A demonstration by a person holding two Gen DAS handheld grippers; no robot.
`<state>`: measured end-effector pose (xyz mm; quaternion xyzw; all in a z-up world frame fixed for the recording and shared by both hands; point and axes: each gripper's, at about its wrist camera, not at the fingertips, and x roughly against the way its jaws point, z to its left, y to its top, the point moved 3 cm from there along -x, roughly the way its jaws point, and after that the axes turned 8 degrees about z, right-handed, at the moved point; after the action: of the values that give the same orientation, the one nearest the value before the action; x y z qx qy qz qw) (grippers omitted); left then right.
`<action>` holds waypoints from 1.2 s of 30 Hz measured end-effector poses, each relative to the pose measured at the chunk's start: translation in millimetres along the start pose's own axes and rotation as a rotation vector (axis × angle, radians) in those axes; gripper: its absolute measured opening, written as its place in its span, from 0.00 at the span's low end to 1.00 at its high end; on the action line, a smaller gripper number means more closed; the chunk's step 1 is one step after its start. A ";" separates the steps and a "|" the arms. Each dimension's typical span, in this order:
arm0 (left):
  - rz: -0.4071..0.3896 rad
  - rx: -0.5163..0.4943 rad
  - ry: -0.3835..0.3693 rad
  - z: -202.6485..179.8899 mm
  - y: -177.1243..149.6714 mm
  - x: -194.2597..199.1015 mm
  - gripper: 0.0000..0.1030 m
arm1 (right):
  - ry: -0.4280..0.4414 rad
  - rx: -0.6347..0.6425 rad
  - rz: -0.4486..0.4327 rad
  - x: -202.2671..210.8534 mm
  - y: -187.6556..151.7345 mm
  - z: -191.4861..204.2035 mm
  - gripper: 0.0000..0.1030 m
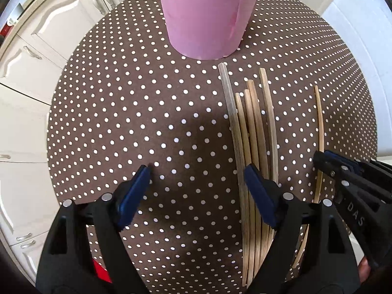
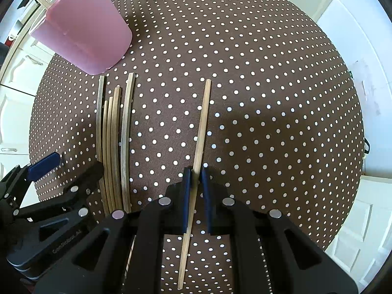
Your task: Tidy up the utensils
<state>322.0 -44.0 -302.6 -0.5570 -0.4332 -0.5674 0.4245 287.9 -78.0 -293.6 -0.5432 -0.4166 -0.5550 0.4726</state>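
One chopstick (image 2: 201, 132) is clamped between the narrowed jaws of the right gripper (image 2: 196, 176), apart from the bundle (image 2: 112, 147) near table (image 2: 281, 73) centre. Left gripper (image 1: 196, 178) is spread, empty. Step: pickup. Next move: lift req'd, then drop into pink cup (image 2: 85, 29) by the far edge.

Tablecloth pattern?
Dark brown tablecloth with small white polka dots; clearest in the right wrist view.
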 end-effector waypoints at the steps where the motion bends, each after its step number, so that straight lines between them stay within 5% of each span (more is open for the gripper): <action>1: 0.004 0.011 0.016 -0.5 1.9 0.1 0.82 | -0.002 0.002 -0.001 0.2 -0.4 -0.1 0.08; 4: 0.046 0.051 0.059 1.5 9.3 -5.0 0.82 | 0.002 -0.003 0.000 -0.8 0.3 0.0 0.08; 6: 0.058 0.093 0.017 6.5 13.3 -6.6 0.80 | 0.007 -0.003 0.001 -1.1 0.7 -0.9 0.07; 9: 0.040 0.101 -0.002 5.9 15.7 -4.2 0.68 | 0.018 -0.013 -0.002 -0.8 0.6 -3.6 0.07; 11: -0.021 0.092 -0.002 5.8 16.0 4.8 0.09 | 0.045 -0.043 -0.001 -1.1 1.8 -9.1 0.07; 12: -0.023 0.102 0.011 6.3 17.4 5.9 0.06 | 0.069 -0.064 0.000 -1.0 2.1 -12.8 0.06; 19: -0.031 0.146 -0.023 12.2 23.2 13.1 0.06 | 0.146 -0.124 -0.017 6.5 3.3 -30.3 0.05; 36: -0.188 0.204 -0.021 24.3 -14.3 91.0 0.06 | 0.201 -0.069 -0.242 106.8 -11.1 -37.1 0.05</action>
<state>312.8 -16.6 -211.8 -0.4739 -0.5432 -0.5518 0.4193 273.2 -119.5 -188.9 -0.4466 -0.4104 -0.6734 0.4226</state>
